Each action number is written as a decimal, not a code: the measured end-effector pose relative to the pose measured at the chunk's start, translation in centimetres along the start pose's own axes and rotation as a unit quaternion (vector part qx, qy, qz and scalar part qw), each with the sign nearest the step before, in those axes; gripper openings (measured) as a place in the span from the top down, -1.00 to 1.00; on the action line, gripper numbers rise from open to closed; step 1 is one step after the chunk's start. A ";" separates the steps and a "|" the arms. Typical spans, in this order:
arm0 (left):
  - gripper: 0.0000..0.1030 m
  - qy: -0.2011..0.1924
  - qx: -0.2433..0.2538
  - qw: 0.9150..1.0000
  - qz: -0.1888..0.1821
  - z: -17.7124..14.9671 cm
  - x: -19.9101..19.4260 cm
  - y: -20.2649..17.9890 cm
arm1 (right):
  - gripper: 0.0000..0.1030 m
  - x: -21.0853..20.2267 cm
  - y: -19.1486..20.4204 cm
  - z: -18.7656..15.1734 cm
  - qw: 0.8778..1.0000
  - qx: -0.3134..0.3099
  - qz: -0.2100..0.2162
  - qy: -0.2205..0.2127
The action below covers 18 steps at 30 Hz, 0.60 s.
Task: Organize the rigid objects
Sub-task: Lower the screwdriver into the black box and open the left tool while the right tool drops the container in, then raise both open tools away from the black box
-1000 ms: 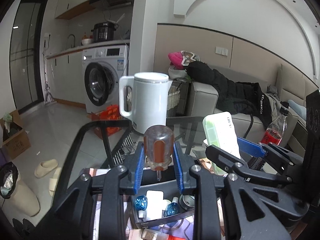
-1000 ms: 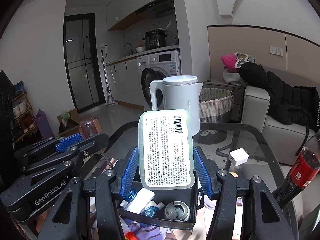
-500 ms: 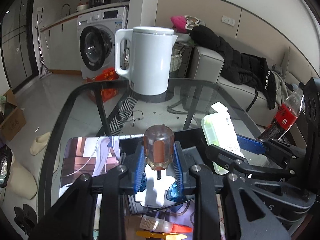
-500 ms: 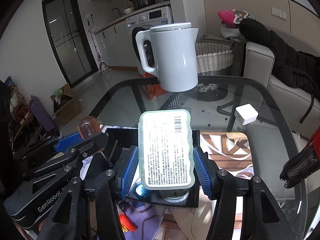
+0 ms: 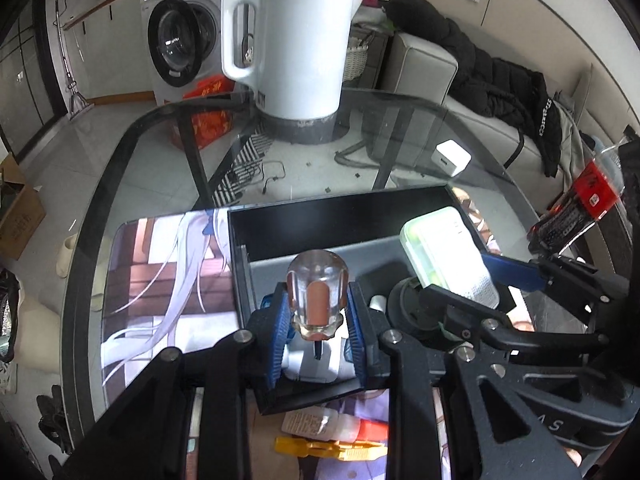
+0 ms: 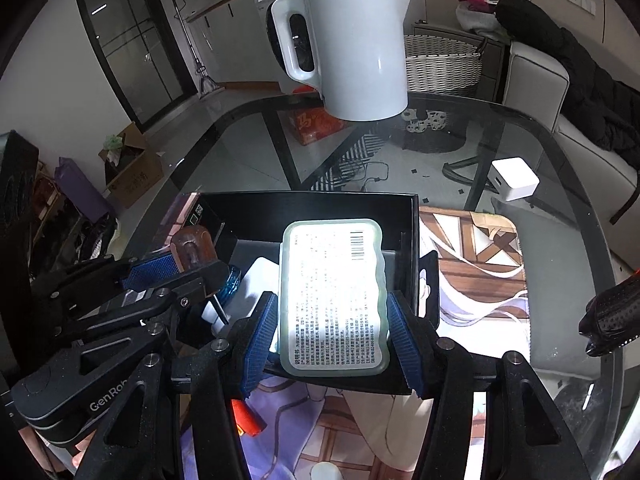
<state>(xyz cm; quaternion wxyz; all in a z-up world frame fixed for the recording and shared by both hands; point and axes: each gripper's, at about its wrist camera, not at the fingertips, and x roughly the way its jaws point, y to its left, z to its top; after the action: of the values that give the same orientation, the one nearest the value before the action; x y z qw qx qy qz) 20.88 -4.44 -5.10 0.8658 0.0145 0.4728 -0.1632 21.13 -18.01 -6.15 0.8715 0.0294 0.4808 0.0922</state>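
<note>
The left tool (image 5: 316, 324) is gripping a screwdriver (image 5: 316, 296) by its smooth, hard handle over the black box (image 5: 340, 216); the right tool (image 6: 334, 332) is clamping a light, stiff plastic case (image 6: 334, 296) (edges, probably slippery) above it

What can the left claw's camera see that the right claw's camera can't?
Only the left camera shows the yellow clip and the small glue bottle lying near the box. Only the right camera shows the cardboard carton on the floor and the woven basket. Both show the white kettle, the black box, the screwdriver and the pale green case.
</note>
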 end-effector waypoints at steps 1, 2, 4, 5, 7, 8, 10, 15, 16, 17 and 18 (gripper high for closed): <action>0.51 0.013 0.001 1.000 0.000 -0.1 0.3 0.0 | -0.08 0.0 0.2 -0.1 1.000 -0.003 -0.005 0.003; 0.51 0.023 0.001 1.000 0.000 -0.3 0.4 0.0 | -0.08 -0.1 0.4 -0.2 1.000 -0.009 -0.011 0.009; 0.51 0.031 -0.001 0.999 -0.009 -0.6 0.5 0.2 | -0.08 -0.2 0.7 -0.5 0.999 -0.014 -0.019 0.022; 0.51 0.035 0.000 0.999 -0.009 -0.7 0.5 0.2 | -0.08 -0.3 0.7 -0.6 0.999 -0.014 -0.020 0.026; 0.51 0.035 0.004 0.999 -0.008 -0.8 0.5 0.1 | -0.09 -0.3 0.9 -0.8 0.999 -0.018 -0.022 0.032; 0.51 0.035 0.004 0.999 -0.009 -0.8 0.5 0.1 | -0.09 -0.4 0.9 -0.8 0.999 -0.018 -0.024 0.031; 0.50 0.034 0.002 0.999 -0.010 -0.8 0.5 0.2 | -0.09 -0.4 0.8 -0.9 0.999 -0.017 -0.024 0.030; 0.49 0.029 0.006 1.000 -0.002 -0.8 0.3 0.1 | -0.09 -0.6 0.8 -0.9 0.999 -0.015 -0.017 0.030; 0.48 0.028 0.009 1.000 -0.001 -0.8 0.3 0.1 | -0.09 -0.7 0.7 -0.8 0.999 -0.013 -0.013 0.030; 0.47 0.027 0.010 1.000 0.000 -0.8 0.3 0.0 | -0.09 -0.7 0.6 -0.8 0.999 -0.008 -0.009 0.029; 0.46 0.027 0.011 1.000 0.001 -0.8 0.3 0.0 | -0.09 -0.8 0.5 -0.7 1.000 -0.004 -0.005 0.029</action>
<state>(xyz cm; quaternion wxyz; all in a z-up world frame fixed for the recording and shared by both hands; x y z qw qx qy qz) 20.34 -4.40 -5.77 0.8527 0.0287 0.4941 -0.1672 20.03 -17.69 -5.83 0.8576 0.0212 0.5058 0.0908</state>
